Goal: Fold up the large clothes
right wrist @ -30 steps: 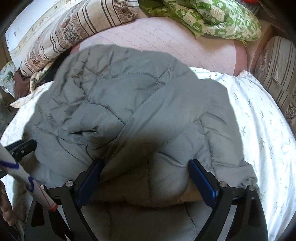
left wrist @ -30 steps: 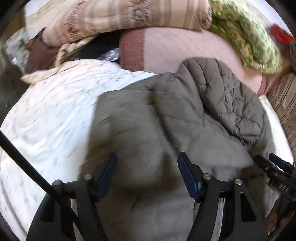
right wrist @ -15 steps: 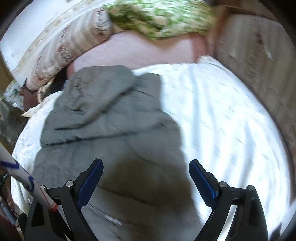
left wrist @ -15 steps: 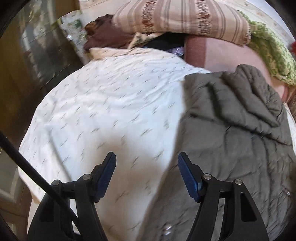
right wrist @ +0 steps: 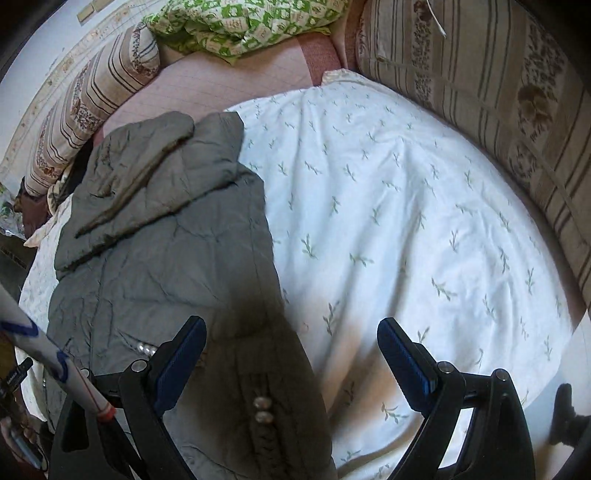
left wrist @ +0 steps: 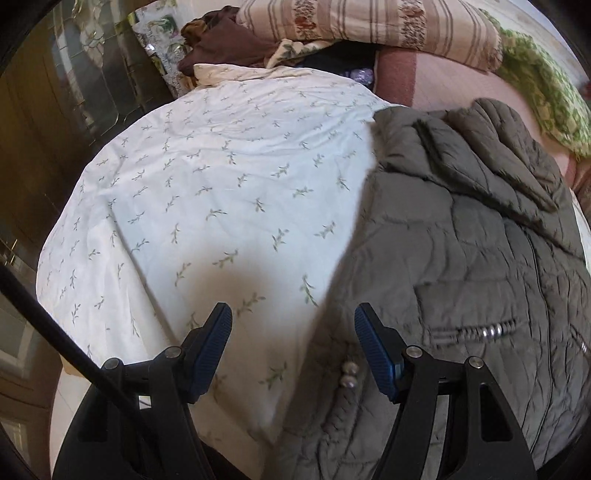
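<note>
A grey-green quilted puffer jacket (left wrist: 461,258) lies folded lengthwise on the bed, hood at the far end, pocket zipper and metal snaps near me. In the right wrist view the jacket (right wrist: 166,240) fills the left side. My left gripper (left wrist: 293,347) is open and empty, above the jacket's left edge and the sheet. My right gripper (right wrist: 291,363) is open and empty, above the jacket's right edge near its cuff with snaps (right wrist: 263,410).
The bed has a white sheet with a green leaf print (left wrist: 207,192) (right wrist: 406,221). Striped pillows (left wrist: 369,22), a pink blanket (right wrist: 221,85) and a green patterned quilt (right wrist: 251,22) are piled at the far end. A striped cushion (right wrist: 498,92) lines the right side. Dark wooden furniture (left wrist: 44,110) stands left.
Both grippers have drawn back and apart from over the jacket: the left view swung left onto bare sheet, the right view swung right. The jacket now lies flat between them.
</note>
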Action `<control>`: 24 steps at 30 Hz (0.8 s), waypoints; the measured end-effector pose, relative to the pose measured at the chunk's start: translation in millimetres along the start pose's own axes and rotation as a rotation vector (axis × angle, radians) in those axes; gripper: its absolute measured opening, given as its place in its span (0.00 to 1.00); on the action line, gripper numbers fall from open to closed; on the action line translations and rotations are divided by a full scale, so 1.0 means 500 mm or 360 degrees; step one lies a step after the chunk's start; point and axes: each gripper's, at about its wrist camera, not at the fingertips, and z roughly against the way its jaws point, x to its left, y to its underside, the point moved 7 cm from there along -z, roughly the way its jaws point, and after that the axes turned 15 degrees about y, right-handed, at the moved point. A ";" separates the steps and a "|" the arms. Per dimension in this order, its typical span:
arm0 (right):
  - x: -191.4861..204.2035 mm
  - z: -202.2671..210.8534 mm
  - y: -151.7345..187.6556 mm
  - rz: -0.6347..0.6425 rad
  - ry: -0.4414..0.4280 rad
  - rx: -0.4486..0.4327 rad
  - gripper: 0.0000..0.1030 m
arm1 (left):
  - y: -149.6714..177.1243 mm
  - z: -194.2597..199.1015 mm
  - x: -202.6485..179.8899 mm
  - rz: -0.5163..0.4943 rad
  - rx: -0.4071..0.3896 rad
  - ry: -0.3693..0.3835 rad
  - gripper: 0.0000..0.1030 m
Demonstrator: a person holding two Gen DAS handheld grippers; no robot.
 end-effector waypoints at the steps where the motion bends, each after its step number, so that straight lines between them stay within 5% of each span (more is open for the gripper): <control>1: 0.002 -0.005 0.006 0.0002 -0.0003 0.0009 0.94 | 0.004 0.001 -0.006 -0.0016 0.0002 -0.0001 0.66; 11: 0.013 -0.033 0.037 0.0000 -0.0035 0.0071 0.94 | 0.027 -0.003 -0.033 -0.0088 0.0044 0.0009 0.66; 24: 0.039 -0.072 0.068 -0.0006 -0.0149 0.0174 0.94 | 0.049 -0.054 -0.019 0.0021 0.0182 0.0156 0.66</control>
